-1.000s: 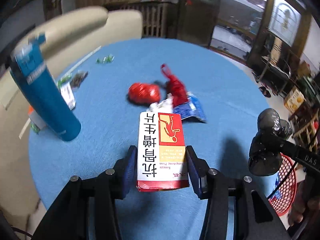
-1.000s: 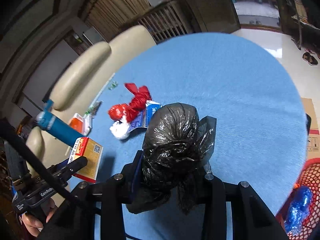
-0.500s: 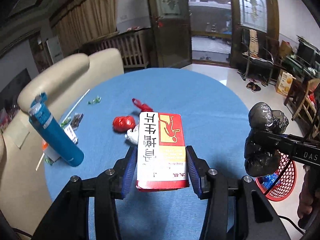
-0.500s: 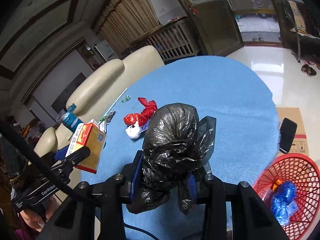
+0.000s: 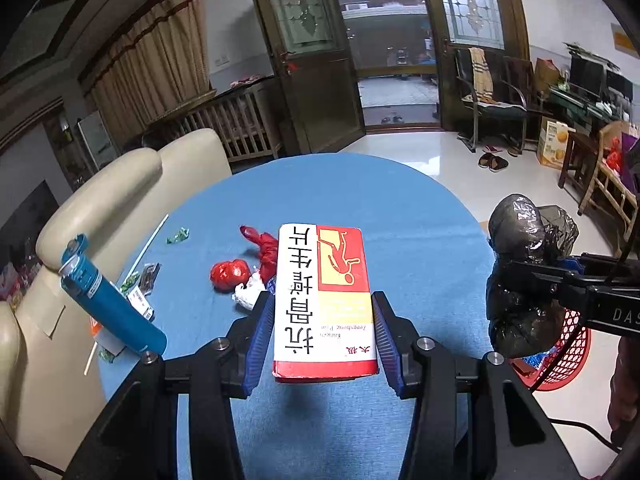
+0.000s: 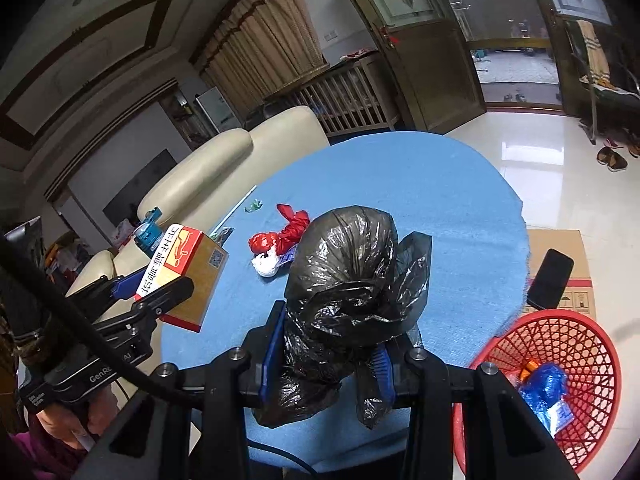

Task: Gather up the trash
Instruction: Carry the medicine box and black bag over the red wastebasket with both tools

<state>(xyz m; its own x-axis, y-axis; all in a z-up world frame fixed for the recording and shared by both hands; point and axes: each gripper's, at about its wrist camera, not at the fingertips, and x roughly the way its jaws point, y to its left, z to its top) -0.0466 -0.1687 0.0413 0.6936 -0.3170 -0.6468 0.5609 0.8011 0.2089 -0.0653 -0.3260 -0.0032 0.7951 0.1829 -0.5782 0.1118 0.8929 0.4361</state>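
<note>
With my left gripper (image 5: 324,344) clamped on the medicine box (image 5: 323,300) and my right gripper (image 6: 326,354) clamped on the black bag (image 6: 344,292), both above the blue table (image 6: 440,208), transfer is in hand; next, carry both over the red basket (image 6: 560,344) and release.

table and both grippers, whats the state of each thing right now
left gripper: shut on the medicine box
medicine box: held above the table
right gripper: shut on the black trash bag
black trash bag: knotted, held in the air
red basket: on the floor, already holding some trash
blue bottle: standing on the table, lid closed
red bag: lying on the table
</note>
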